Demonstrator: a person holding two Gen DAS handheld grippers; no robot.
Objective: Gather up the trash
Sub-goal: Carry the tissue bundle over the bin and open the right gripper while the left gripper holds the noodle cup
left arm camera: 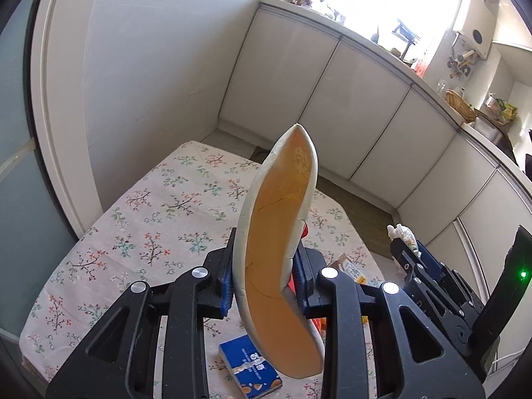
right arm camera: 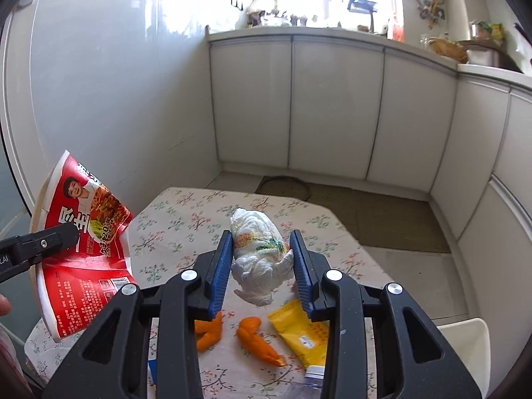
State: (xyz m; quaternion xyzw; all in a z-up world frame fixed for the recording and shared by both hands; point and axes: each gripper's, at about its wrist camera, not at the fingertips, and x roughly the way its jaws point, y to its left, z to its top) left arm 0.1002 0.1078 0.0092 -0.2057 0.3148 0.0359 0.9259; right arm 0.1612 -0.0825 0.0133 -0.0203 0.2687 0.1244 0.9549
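Note:
My left gripper [left arm camera: 262, 269] is shut on a squashed red instant-noodle bowl [left arm camera: 276, 249], held upright above the table; its orange inside faces the camera. The bowl also shows in the right wrist view [right arm camera: 83, 249] at the left, red outside showing. My right gripper [right arm camera: 262, 259] is shut on a crumpled white wrapper [right arm camera: 259, 252] with orange and green print, held above the table. The right gripper also shows in the left wrist view [left arm camera: 407, 244] at the right with the wrapper [left arm camera: 402, 232] sticking out.
The table has a floral cloth [right arm camera: 186, 219]. On it lie orange peel pieces [right arm camera: 256, 339], a yellow tube [right arm camera: 302, 332] and a blue box [left arm camera: 249, 365]. White cabinets [right arm camera: 332, 106] and a counter stand beyond. A white chair [right arm camera: 465, 349] is at the right.

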